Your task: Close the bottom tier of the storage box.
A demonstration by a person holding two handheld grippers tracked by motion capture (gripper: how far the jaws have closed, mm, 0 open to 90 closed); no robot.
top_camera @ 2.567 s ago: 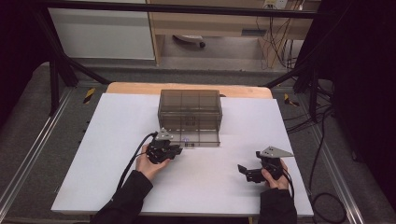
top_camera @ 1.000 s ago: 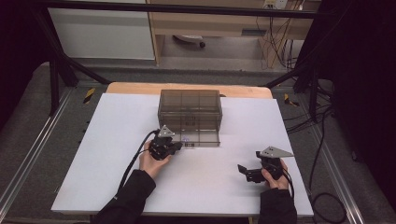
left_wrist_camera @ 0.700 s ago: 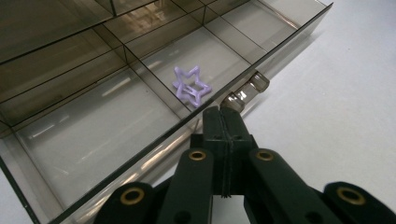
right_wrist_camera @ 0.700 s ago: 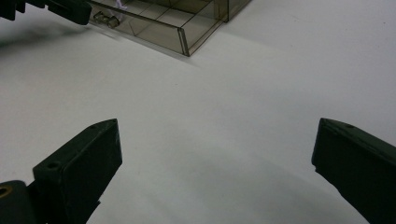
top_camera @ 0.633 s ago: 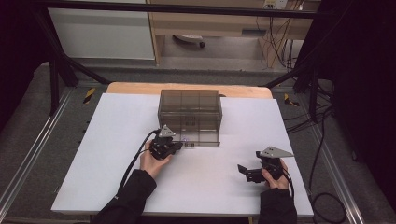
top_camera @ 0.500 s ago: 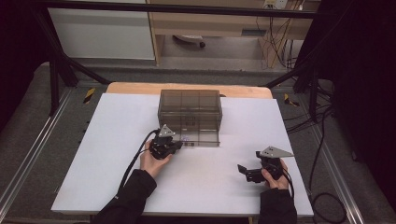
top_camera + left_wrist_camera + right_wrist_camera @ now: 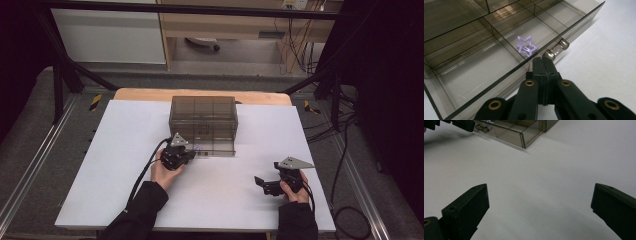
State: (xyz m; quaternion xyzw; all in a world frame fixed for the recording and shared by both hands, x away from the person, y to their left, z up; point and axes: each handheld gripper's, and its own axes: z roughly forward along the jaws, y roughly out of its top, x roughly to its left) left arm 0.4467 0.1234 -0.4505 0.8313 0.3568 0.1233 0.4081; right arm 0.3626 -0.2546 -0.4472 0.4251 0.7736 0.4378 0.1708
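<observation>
Left tongs together at drawer handle – right tongs apart; star inside.

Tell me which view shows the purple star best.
The left gripper view: the purple star lies plainly in a drawer compartment just behind the front wall. The high view gives a faint purple speck; the right gripper view shows too little to tell.

a smoky brown see-through plastic drawer box sits on a plain white table sheet; a pale lilac star-shaped clip lies inside, at twelve o'clock of the matte black left gripper.
</observation>
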